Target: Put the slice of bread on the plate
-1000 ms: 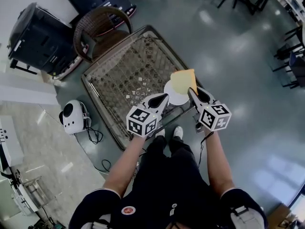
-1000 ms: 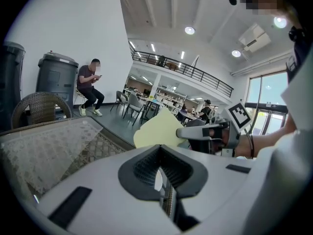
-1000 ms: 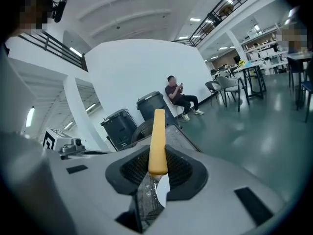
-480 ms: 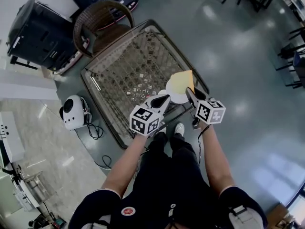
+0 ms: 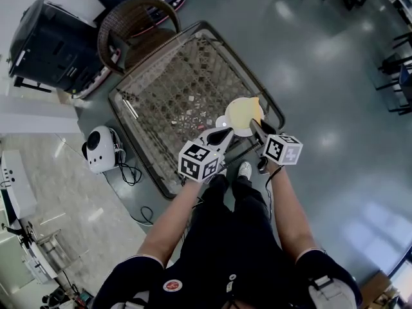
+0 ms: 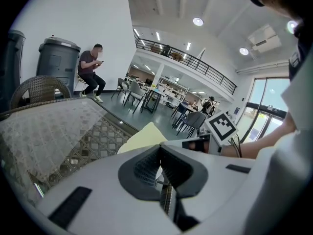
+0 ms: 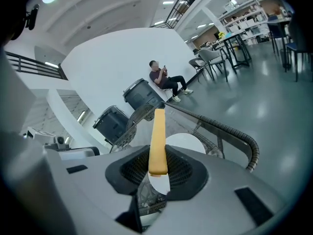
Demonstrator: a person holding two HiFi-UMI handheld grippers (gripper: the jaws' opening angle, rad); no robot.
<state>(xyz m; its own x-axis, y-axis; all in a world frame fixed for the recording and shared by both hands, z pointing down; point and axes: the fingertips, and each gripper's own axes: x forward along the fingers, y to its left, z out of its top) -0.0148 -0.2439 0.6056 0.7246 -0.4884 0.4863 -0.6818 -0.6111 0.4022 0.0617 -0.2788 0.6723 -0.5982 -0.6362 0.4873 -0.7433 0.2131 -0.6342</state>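
My right gripper (image 5: pixel 255 129) is shut on a pale yellow slice of bread (image 5: pixel 243 113), which it holds by the near edge. In the right gripper view the bread (image 7: pixel 157 141) stands edge-on between the pads. A white plate (image 5: pixel 222 121) lies under it at the near right corner of the wicker table (image 5: pixel 174 89). The bread covers most of the plate, and the plate (image 7: pixel 185 143) shows behind it in the right gripper view. I cannot tell whether the two touch. My left gripper (image 5: pixel 219 136) hovers at the plate's near left rim. Its jaws look shut, with nothing gripped between them.
The table has a dark tube rim (image 7: pixel 234 136) close in front of the right gripper. A wicker chair (image 5: pixel 132 31) and black bins (image 5: pixel 51 44) stand beyond the table. A white device (image 5: pixel 100 153) with cables sits on the floor at left. A person (image 6: pixel 90 72) sits far off.
Both grippers have come down toward the table. The bread has sunk with the right gripper, rolled a little, and now lies over the plate.
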